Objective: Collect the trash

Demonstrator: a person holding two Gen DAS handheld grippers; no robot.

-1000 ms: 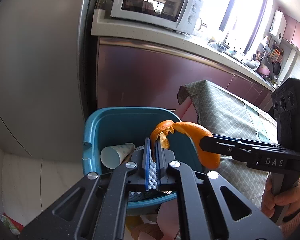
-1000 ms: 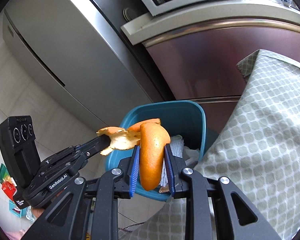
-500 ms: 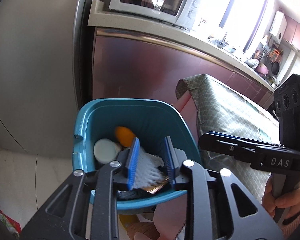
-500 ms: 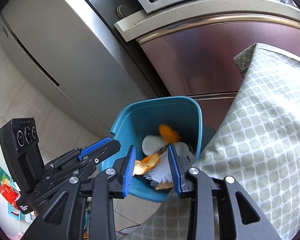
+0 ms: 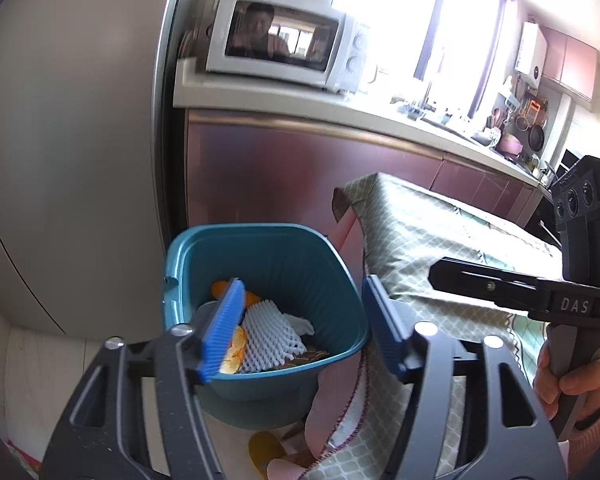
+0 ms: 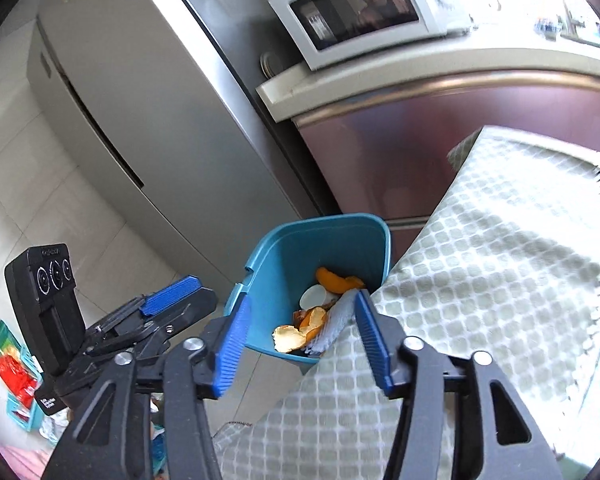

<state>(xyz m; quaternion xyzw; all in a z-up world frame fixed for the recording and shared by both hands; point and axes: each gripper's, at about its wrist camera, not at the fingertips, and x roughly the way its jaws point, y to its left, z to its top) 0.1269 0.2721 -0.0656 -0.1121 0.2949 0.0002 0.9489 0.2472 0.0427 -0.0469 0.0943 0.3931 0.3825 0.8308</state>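
Observation:
A teal trash bin (image 5: 272, 252) (image 6: 284, 256) stands on the floor beside the table. Inside lie orange peel pieces (image 6: 296, 330) (image 5: 236, 350), a white foam fruit net (image 5: 270, 334) (image 6: 336, 318) and a white paper cup (image 6: 313, 297). My left gripper (image 5: 300, 324) hovers over the bin, its jaws opening, with nothing between them. My right gripper (image 6: 300, 338) is above the bin's near rim and the tablecloth edge, jaws also opening and empty. In the left wrist view the right gripper's body (image 5: 576, 264) and the hand (image 5: 572, 376) holding it show at the right.
A table with a green checked cloth (image 6: 480, 280) (image 5: 440, 240) lies right of the bin. Behind are a grey fridge (image 6: 132, 92), maroon cabinets (image 5: 300, 176) and a microwave (image 5: 280, 50) on the counter. Colourful packets (image 6: 14, 364) lie on the floor at left.
Both grippers let go of the orange peel pieces, which dropped into the bin. The jaws have spread wide and both grippers have pulled back and up from the bin.

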